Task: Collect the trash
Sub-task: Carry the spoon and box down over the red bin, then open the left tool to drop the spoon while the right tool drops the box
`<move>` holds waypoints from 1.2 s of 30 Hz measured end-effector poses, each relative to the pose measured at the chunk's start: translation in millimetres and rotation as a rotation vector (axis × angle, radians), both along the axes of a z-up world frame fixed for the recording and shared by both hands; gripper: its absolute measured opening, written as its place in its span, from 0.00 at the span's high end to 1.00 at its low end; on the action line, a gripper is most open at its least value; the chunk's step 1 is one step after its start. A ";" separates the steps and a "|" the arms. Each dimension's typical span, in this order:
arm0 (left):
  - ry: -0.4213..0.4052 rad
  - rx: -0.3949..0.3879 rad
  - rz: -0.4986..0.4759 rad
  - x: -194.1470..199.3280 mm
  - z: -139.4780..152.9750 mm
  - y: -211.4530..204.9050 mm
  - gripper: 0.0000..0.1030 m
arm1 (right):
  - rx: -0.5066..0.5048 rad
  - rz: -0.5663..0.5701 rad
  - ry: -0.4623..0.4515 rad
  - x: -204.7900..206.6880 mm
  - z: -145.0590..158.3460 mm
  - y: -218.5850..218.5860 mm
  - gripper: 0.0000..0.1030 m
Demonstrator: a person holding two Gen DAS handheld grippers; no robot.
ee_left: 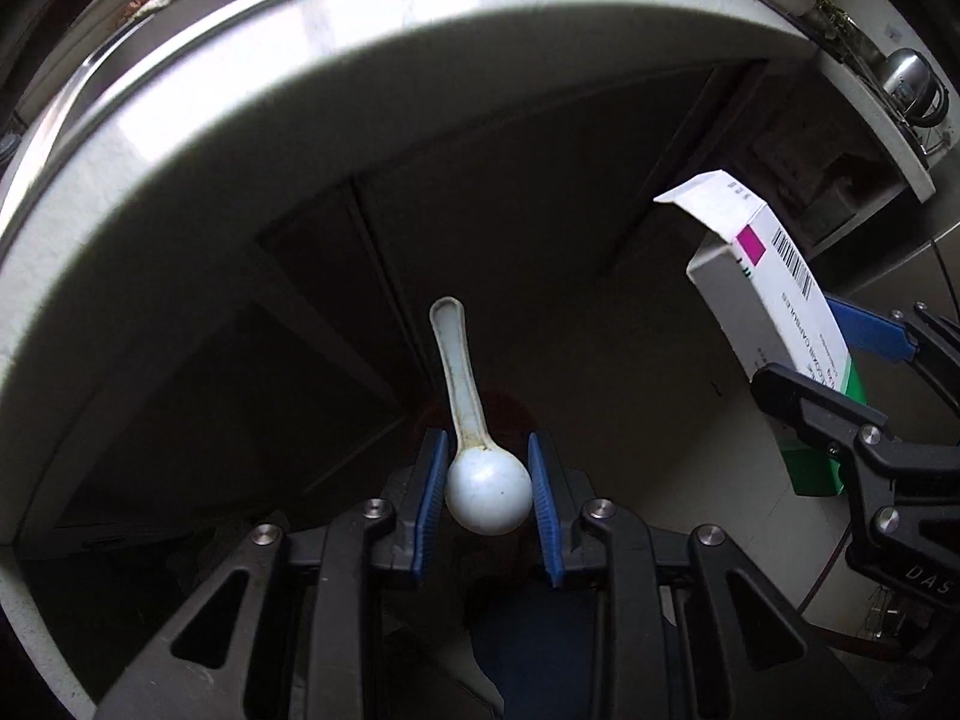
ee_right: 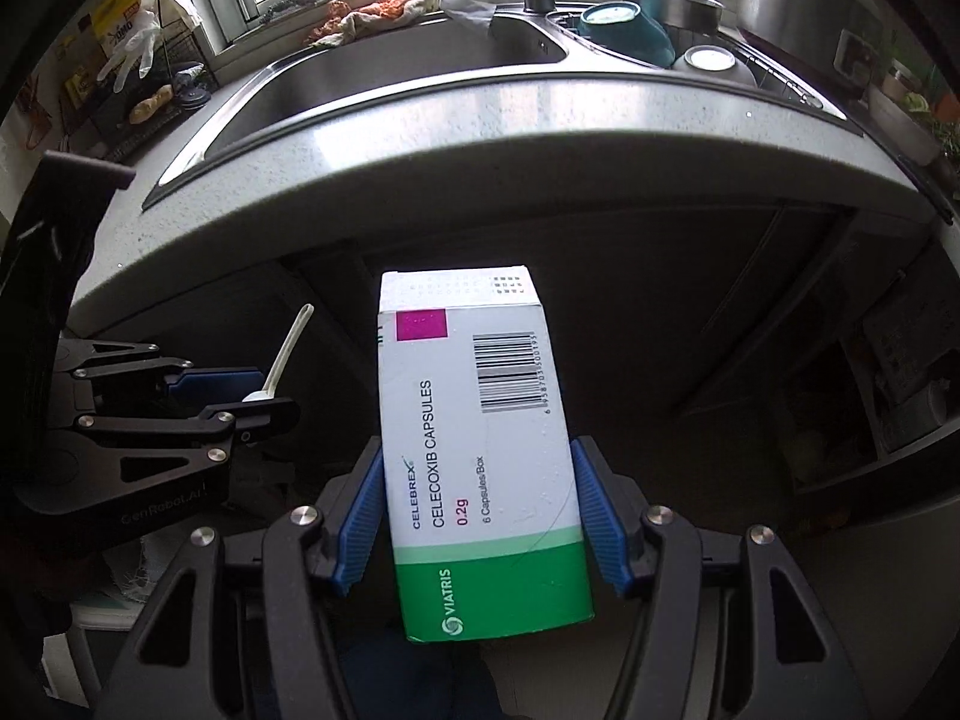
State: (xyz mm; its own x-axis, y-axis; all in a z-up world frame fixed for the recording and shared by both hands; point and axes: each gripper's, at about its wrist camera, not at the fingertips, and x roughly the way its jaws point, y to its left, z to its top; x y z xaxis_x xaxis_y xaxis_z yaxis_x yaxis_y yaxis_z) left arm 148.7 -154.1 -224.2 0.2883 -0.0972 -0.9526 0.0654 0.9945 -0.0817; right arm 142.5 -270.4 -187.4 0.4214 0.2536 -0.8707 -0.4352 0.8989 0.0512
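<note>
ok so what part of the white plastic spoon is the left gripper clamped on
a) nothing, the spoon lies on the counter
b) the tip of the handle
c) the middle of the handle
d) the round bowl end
d: in the left wrist view the left gripper has its blue pads against the round bowl of the spoon, with the handle pointing away past the fingertips.
</note>
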 end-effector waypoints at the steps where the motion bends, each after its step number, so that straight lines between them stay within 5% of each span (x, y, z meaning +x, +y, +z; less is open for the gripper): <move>1: 0.011 -0.005 0.001 0.7 -12.5 0.4 0.75 | -0.006 -0.003 0.007 1.4 -11.4 -0.6 0.44; 12: 0.086 -0.034 -0.033 12.6 -155.6 0.3 0.75 | -0.036 -0.024 0.070 15.3 -142.7 -1.8 0.44; 17: 0.067 -0.044 -0.037 16.7 -190.3 -6.2 0.75 | -0.045 -0.033 0.087 21.5 -181.7 -2.2 0.44; 23: 0.046 -0.038 -0.059 19.9 -196.4 -8.8 0.71 | -0.055 -0.044 0.099 15.9 -192.7 -11.3 0.44; 25: 0.045 -0.045 -0.074 18.1 -192.8 -6.1 0.58 | -0.052 -0.054 0.102 17.7 -190.7 -10.1 0.44; 27: 0.051 -0.030 -0.082 14.4 -187.3 -4.8 0.24 | -0.051 -0.064 0.106 13.8 -187.9 -6.0 0.44; 28: 0.050 -0.021 -0.083 13.1 -184.8 -3.8 0.20 | -0.050 -0.067 0.111 13.4 -186.9 -4.4 0.44; 36: 0.038 0.002 -0.043 -6.0 -169.7 22.3 0.16 | -0.045 -0.028 0.113 4.1 -178.0 15.1 0.44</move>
State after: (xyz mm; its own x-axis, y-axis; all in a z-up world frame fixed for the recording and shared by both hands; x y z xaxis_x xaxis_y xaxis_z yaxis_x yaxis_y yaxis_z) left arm 142.6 -131.8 -393.8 0.2474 -0.1073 -0.9630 0.1052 0.9909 -0.0834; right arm 146.5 -255.3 -365.4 0.3261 0.2029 -0.9233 -0.4034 0.9132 0.0582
